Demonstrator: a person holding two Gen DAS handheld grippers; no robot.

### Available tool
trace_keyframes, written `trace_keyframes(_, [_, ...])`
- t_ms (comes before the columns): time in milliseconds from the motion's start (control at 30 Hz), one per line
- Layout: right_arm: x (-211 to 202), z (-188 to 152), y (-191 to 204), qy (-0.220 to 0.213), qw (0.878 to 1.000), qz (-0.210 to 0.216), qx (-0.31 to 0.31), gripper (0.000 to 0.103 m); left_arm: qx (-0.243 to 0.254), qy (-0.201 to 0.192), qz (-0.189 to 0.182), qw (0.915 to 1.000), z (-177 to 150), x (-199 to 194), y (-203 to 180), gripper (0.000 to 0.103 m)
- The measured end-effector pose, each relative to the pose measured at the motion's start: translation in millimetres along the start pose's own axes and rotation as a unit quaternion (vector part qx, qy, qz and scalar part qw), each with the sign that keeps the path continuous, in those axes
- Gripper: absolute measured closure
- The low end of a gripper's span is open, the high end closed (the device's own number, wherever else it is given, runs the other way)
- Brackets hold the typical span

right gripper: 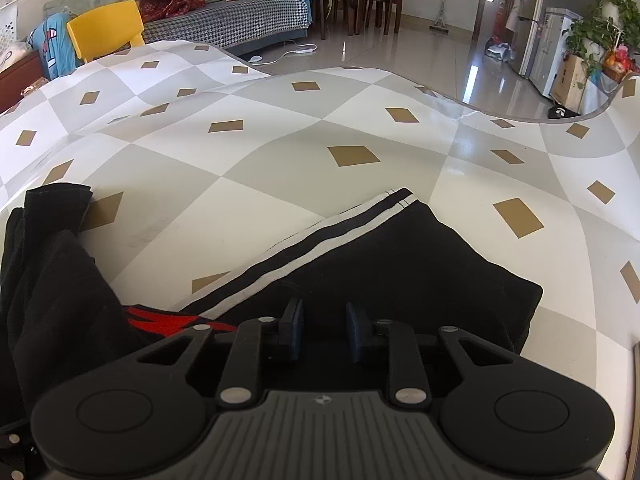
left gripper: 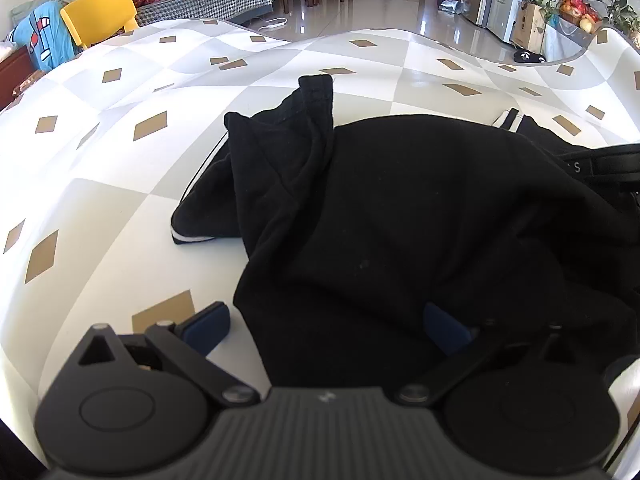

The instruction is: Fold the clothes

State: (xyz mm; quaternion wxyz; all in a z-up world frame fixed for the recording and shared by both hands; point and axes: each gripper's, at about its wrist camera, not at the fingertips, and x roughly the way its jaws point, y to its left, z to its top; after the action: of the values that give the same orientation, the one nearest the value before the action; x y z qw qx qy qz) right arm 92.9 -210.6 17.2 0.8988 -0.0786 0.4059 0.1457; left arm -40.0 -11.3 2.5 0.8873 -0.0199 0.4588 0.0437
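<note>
— How wide is the left gripper (left gripper: 326,326), and does it hold anything?

— Its jaws stand wide apart. One blue pad (left gripper: 206,326) rests over the bare checked tablecloth (left gripper: 120,168); the other pad lies on the black garment (left gripper: 400,208), with cloth bunched around it. The garment's edge runs between the two, but nothing is pinched.

— And the right gripper (right gripper: 322,330)?

— Narrow, with a small gap between the pads. It hovers just above the black fabric by the white-striped trouser leg (right gripper: 360,248). Whether the pads touch the cloth, I cannot tell.

— Where are the clothes?

— Heaped on the tablecloth, in front of both grippers. A black sleeve or leg end (left gripper: 316,96) sticks up toward the far side. In the right wrist view, a red print (right gripper: 160,320) shows beneath the striped piece, just left of the gripper.
</note>
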Motion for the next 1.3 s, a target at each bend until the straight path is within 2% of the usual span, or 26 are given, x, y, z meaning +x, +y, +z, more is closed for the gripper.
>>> trace_keyframes(67, [-1.2,1.4,-4.1,-0.003,1.0,0.005,0.018,0.092,0.0,0.0,0.0,1.0,0.1,-0.3,0.5,0.0])
trace_keyframes(200, [-4.9,4.7,-11.7,-0.014,0.998,0.014,0.051,0.095,0.001,-0.001,0.0,1.0,0.1,-1.0,2.3,0.0])
trace_keyframes(300, [-20.2,10.9,-13.9,-0.066,0.996,0.013,0.059,0.095,0.001,-0.002,-0.001,1.0,-1.8,-3.5,5.5,0.0])
trace_keyframes(400, [-34.8,16.6,-21.8,-0.112,0.99,-0.009,0.082,0.096,0.002,-0.003,-0.001,1.0,-1.9,-3.7,6.1,0.0])
trace_keyframes(533, [-53.8,24.1,-34.3,-0.169,0.977,-0.043,0.12,0.096,0.002,-0.002,0.0,1.0,-1.8,-4.4,7.1,0.0])
trace_keyframes(733, [-80.5,28.8,-64.2,-0.229,0.948,-0.112,0.192,0.096,0.001,-0.001,0.001,1.0,-2.6,-6.1,10.1,0.0])
trace_keyframes(900, [-84.5,27.7,-82.4,-0.218,0.942,-0.126,0.222,0.096,-0.001,0.001,0.005,1.0,-3.7,-7.8,12.2,0.0])
trace_keyframes(1133, [-85.9,22.6,-87.6,-0.195,0.947,-0.127,0.22,0.093,-0.015,0.014,0.022,0.9996,-5.7,-12.2,25.0,0.0])
trace_keyframes(1300, [-90.7,16.8,-89.8,-0.187,0.947,-0.13,0.227,0.081,-0.02,0.025,0.05,0.9982,-9.8,-17.9,30.1,0.0])
